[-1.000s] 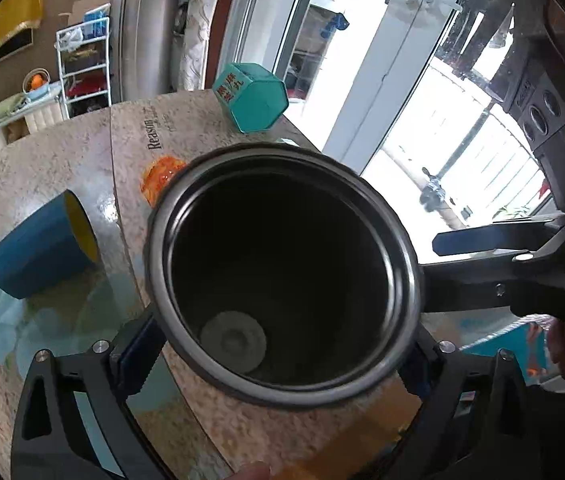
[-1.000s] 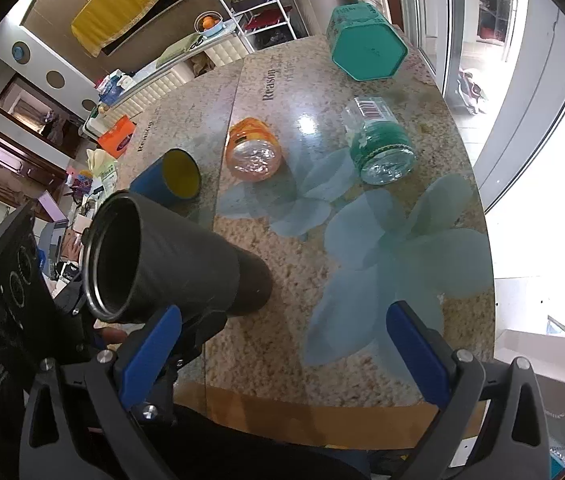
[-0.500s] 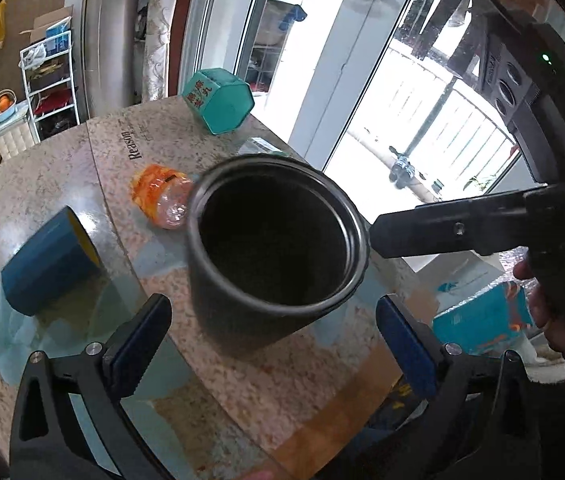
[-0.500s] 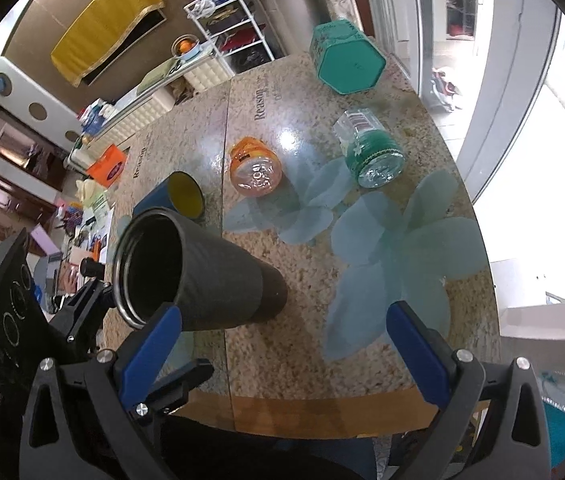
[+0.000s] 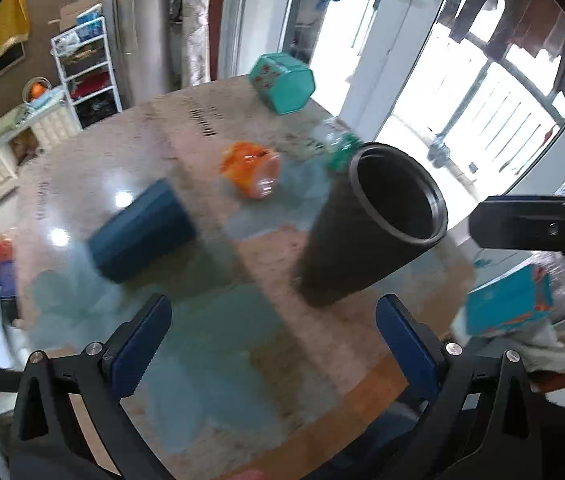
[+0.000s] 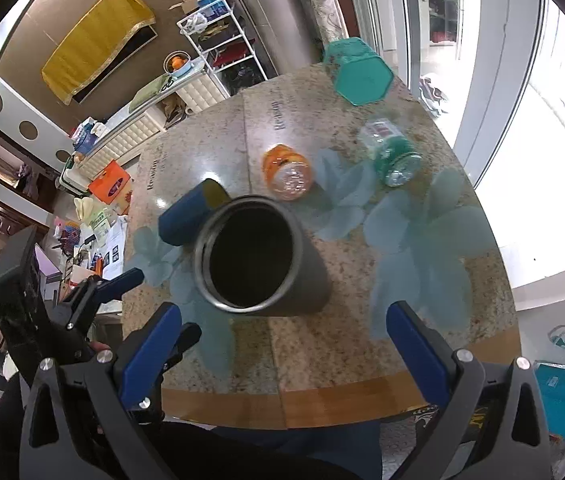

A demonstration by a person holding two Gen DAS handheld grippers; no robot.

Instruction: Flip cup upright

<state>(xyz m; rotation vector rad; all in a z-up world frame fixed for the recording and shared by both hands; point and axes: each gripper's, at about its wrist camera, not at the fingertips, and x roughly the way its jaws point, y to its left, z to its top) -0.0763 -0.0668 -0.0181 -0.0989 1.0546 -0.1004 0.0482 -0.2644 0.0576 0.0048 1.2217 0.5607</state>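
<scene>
Right wrist view: both grippers released, dark cup upright near the table's front edge.

Right gripper (image 6: 282,344) held nothing, blue pads spread wide with the cup (image 6: 258,256) standing free just beyond them, mouth up; left gripper (image 5: 274,340) likewise spread and empty, cup ahead and to its right. The task looked done. Risks, as judged: the tall cup could be knocked over by either gripper swinging close, the left wrist view being motion-blurred; it stood near the table (image 6: 322,400) front edge, so a tip that way could send it off. The blue cup (image 6: 186,216) lay on its side just behind it; orange bottle (image 6: 288,172) and green bottle (image 6: 392,156) lay farther back, the teal tin (image 6: 358,72) at the far edge.
</scene>
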